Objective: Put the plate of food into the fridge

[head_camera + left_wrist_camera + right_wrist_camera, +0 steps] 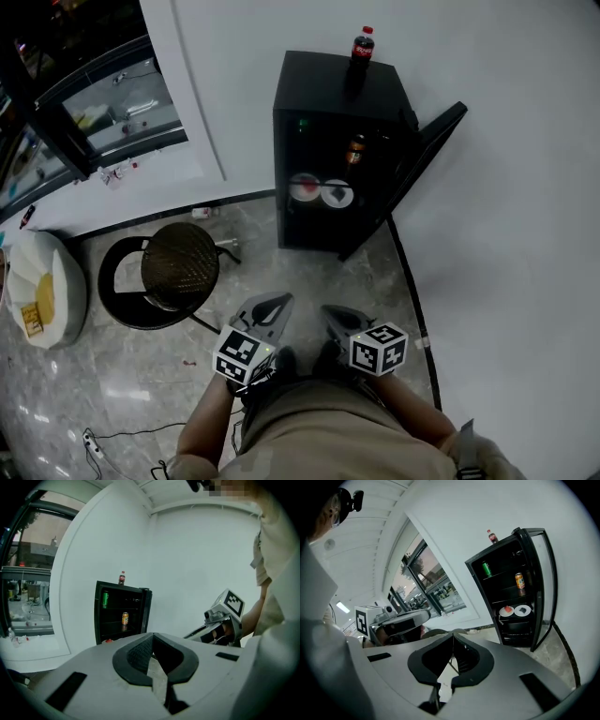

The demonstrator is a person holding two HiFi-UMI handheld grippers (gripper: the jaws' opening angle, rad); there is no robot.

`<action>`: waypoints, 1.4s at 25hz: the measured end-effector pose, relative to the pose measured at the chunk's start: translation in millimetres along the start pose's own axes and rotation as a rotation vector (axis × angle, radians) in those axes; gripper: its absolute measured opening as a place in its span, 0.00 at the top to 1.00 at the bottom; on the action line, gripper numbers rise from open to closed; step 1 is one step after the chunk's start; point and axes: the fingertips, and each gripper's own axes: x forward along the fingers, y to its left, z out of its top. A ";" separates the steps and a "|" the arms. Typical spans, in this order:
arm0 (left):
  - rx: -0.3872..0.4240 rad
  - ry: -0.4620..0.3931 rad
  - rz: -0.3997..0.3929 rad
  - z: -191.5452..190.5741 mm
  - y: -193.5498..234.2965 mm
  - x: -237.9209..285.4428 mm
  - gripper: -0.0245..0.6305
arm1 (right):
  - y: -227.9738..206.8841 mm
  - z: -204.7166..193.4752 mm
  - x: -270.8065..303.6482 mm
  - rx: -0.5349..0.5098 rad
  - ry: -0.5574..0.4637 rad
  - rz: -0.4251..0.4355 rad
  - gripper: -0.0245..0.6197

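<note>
The black mini fridge (319, 103) stands against the white wall with its door (417, 173) swung open to the right. Two white plates sit side by side on its lower shelf: one with red food (305, 187) (506, 611), one with a dark piece (337, 193) (522, 610). My left gripper (274, 304) (152, 634) and right gripper (337, 315) (453, 635) hang close to the person's body, well short of the fridge. Both are shut with nothing between their jaws.
A cola bottle (362, 45) stands on top of the fridge, with an orange can (354, 148) and a green can (486, 568) on upper shelves. A round black chair (178, 264) sits left of the fridge, a white cushion (42, 286) farther left. Cables (94, 441) lie on the marble floor.
</note>
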 end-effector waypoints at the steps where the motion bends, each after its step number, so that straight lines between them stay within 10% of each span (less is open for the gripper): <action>1: 0.000 -0.001 -0.003 0.2 0.6 -1.2 0.95 | 1.0 0.0 0.0 -0.002 -0.002 -0.006 0.93; 35: 0.015 -0.003 -0.080 -3.1 -21.3 2.7 0.95 | -3.7 -3.9 -17.6 -0.014 -0.062 -0.120 0.93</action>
